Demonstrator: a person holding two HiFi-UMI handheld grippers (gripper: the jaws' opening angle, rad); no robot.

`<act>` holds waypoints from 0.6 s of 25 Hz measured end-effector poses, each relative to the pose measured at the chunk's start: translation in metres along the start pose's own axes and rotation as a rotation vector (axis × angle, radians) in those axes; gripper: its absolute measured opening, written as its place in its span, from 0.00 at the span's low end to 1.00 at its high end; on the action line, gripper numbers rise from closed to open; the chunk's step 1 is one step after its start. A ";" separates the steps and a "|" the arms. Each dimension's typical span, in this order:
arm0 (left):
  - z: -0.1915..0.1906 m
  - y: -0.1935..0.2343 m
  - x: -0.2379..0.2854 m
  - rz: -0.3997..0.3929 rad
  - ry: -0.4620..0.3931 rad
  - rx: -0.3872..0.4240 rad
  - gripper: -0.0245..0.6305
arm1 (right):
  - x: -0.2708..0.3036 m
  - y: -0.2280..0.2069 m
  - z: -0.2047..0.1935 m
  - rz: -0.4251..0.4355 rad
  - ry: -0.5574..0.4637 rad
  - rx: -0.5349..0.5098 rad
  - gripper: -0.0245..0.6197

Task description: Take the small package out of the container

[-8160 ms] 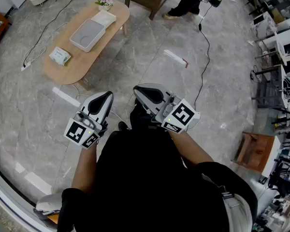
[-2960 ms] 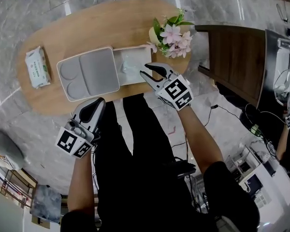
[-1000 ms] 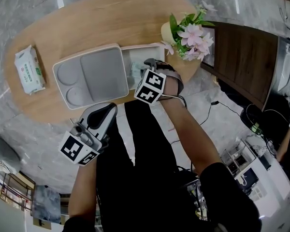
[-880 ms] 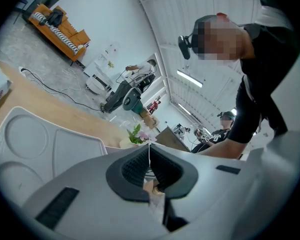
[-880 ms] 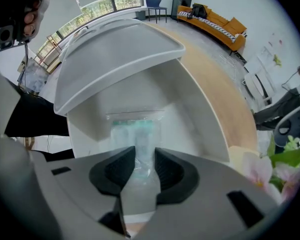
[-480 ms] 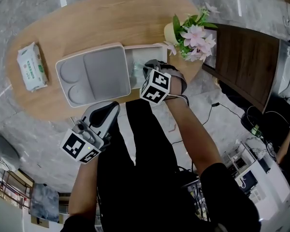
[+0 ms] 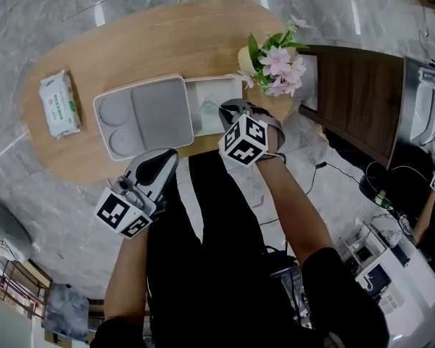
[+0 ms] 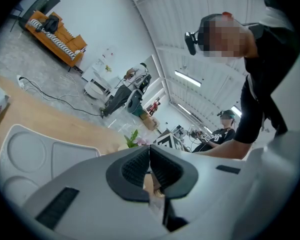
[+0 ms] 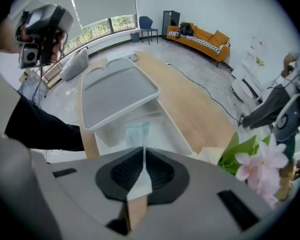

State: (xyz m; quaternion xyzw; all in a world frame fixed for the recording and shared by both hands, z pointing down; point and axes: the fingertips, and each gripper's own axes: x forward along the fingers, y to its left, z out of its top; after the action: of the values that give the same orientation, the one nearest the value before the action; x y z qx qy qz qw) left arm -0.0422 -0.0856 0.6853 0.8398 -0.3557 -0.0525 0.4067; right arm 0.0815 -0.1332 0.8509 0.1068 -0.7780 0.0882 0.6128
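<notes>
Pale green and white film, thin and limp: that is the small package (image 9: pixel 138 133), and it is pinched edge-on between the pads of the right gripper (image 9: pixel 142 156), whose jaws have just been closing and now clamp the packet. From above, the package (image 7: pixel 205 110) hangs from the right gripper (image 7: pixel 227 110) over the white container (image 7: pixel 219 85). Its free end dangles over the open box, and I cannot tell whether it is clear of the bottom. The gripper points steeply down, and its marker cube (image 7: pixel 244 140) faces up.

Close against the container (image 9: pixel 108 134) on its left lies a grey divided tray (image 7: pixel 143 114) with two round wells and one large one. In the right gripper view the tray (image 9: pixel 117 91) seems to overlap the container's rim.

The left gripper (image 7: pixel 164 158) hovers off the near edge of the wooden table (image 7: pixel 167 35), just short of the tray. Its jaws (image 8: pixel 150 156) are pressed together with nothing between them.

Further out, a vase of pink flowers (image 7: pixel 272 55) stands just right of the container. A green-labelled wipes pack (image 7: pixel 59 104) lies well apart at the table's left end. A dark wooden cabinet (image 7: pixel 355 96) stands beyond the flowers.
</notes>
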 end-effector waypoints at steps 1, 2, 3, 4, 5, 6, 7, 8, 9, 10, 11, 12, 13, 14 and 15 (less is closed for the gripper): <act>0.004 -0.003 -0.001 0.003 -0.001 0.006 0.07 | -0.011 -0.002 0.003 -0.008 -0.019 0.008 0.08; 0.008 -0.006 -0.001 0.006 -0.003 0.013 0.07 | -0.022 -0.005 0.006 -0.018 -0.039 0.016 0.08; 0.013 -0.008 -0.002 0.010 -0.005 0.021 0.07 | -0.034 -0.008 0.010 -0.030 -0.059 0.023 0.08; 0.019 -0.011 -0.003 0.013 -0.008 0.030 0.07 | -0.046 -0.012 0.015 -0.043 -0.080 0.030 0.08; 0.025 -0.014 -0.004 0.015 -0.012 0.041 0.07 | -0.058 -0.016 0.020 -0.056 -0.102 0.039 0.08; 0.032 -0.017 -0.004 0.017 -0.016 0.053 0.07 | -0.071 -0.020 0.025 -0.068 -0.124 0.048 0.08; 0.040 -0.021 -0.005 0.019 -0.020 0.065 0.07 | -0.084 -0.023 0.030 -0.077 -0.144 0.058 0.08; 0.047 -0.026 -0.007 0.020 -0.025 0.078 0.07 | -0.098 -0.025 0.034 -0.083 -0.165 0.070 0.08; 0.055 -0.031 -0.008 0.021 -0.029 0.090 0.07 | -0.112 -0.026 0.039 -0.087 -0.185 0.083 0.08; 0.063 -0.037 -0.010 0.021 -0.032 0.102 0.07 | -0.127 -0.027 0.044 -0.090 -0.206 0.093 0.08; 0.071 -0.043 -0.011 0.020 -0.036 0.114 0.07 | -0.142 -0.028 0.050 -0.094 -0.226 0.099 0.08; 0.080 -0.048 -0.013 0.019 -0.041 0.127 0.07 | -0.157 -0.028 0.056 -0.099 -0.247 0.102 0.08; 0.090 -0.054 -0.014 0.017 -0.047 0.140 0.07 | -0.173 -0.029 0.063 -0.105 -0.268 0.103 0.08; 0.101 -0.060 -0.015 0.014 -0.055 0.154 0.07 | -0.188 -0.030 0.070 -0.113 -0.290 0.102 0.08; 0.112 -0.066 -0.015 0.011 -0.063 0.171 0.07 | -0.204 -0.032 0.078 -0.124 -0.315 0.100 0.08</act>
State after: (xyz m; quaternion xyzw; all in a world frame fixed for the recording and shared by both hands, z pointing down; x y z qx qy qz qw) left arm -0.0591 -0.1206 0.5603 0.8675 -0.3760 -0.0463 0.3224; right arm 0.0636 -0.1733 0.6342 0.1972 -0.8511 0.0711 0.4813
